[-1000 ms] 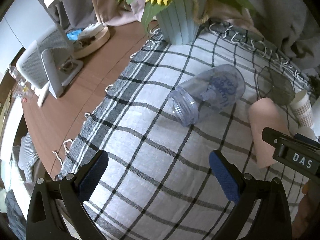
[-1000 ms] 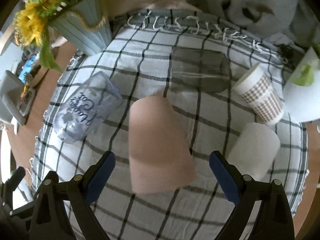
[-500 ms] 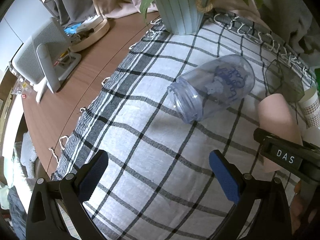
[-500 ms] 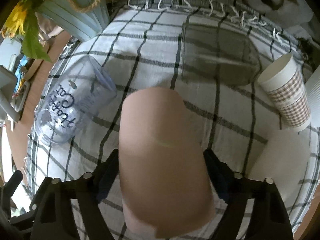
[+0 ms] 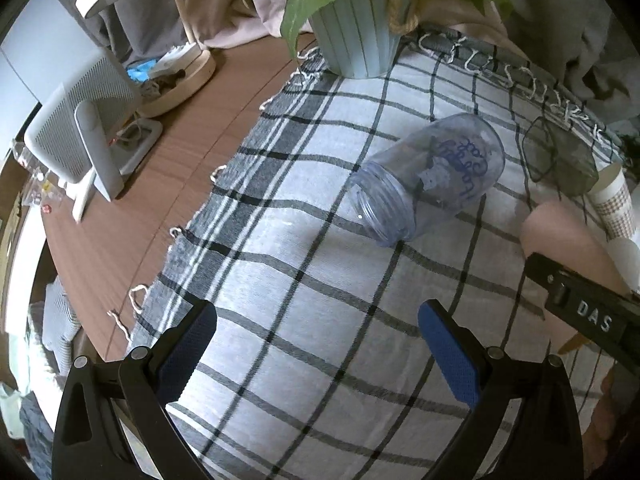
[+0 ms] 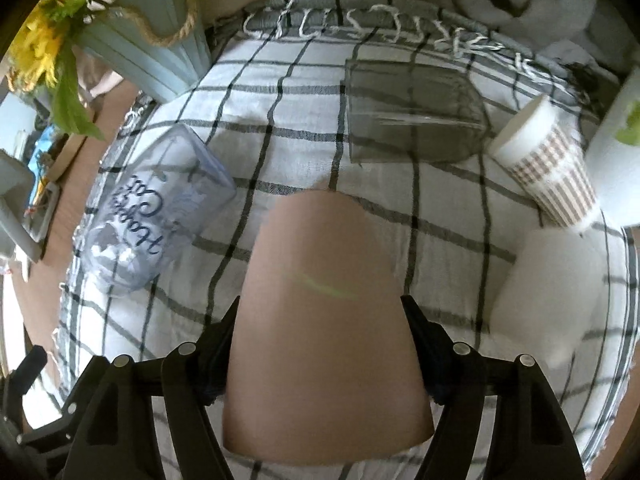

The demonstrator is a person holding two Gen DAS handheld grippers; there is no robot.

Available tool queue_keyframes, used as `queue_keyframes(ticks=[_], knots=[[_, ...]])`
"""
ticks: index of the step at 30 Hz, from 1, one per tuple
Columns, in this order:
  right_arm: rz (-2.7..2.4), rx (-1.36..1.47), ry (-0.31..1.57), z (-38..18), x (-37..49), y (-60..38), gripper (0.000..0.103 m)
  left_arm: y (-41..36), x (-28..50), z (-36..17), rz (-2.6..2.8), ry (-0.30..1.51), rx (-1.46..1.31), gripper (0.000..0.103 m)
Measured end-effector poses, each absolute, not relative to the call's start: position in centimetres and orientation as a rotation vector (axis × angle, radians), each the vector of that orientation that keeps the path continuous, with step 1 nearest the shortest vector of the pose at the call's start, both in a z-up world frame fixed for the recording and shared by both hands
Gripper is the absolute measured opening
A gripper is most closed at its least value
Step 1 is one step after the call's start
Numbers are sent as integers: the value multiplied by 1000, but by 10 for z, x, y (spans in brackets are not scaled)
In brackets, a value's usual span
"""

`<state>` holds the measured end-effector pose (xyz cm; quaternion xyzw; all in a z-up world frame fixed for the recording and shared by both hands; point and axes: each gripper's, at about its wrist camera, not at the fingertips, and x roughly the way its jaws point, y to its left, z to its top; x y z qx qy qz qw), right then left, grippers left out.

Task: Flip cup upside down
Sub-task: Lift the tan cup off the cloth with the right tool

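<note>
A pink cup (image 6: 324, 320) lies on its side on the checked cloth, its closed base pointing away from the right wrist camera. My right gripper (image 6: 320, 344) is shut on this pink cup, one finger on each side of its wide end. The same cup shows at the right edge of the left wrist view (image 5: 560, 236), partly behind the right gripper's black body. My left gripper (image 5: 316, 352) is open and empty above the cloth, well short of a clear blue tumbler (image 5: 428, 176) that lies on its side.
A blue vase of sunflowers (image 5: 352, 28) stands at the cloth's far edge. A smoky glass (image 6: 412, 116), a checked paper cup (image 6: 548, 168) and a white cup (image 6: 548, 296) lie nearby. A lamp base (image 5: 176, 76) and white stand (image 5: 80, 140) sit on the wooden table (image 5: 132, 216).
My right gripper moved forward around the pink cup and closed on its sides. My left gripper drifted slightly and stayed open.
</note>
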<state>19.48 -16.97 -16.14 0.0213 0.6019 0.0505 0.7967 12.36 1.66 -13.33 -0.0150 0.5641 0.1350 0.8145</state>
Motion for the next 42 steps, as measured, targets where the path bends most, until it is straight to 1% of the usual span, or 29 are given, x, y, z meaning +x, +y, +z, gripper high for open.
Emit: queue_keyframes(ticks=[12,23,42], knots=[[-9,156,1239,-140,136,-165,72,33,101,-122,156,1193,28,103],[-118,285,1271,-165,101,-155,72,47,85,-132,100,1218,101,103],[-143,294,1355,-185,80,-145,72,55,79,-139,90,1244,96,103]])
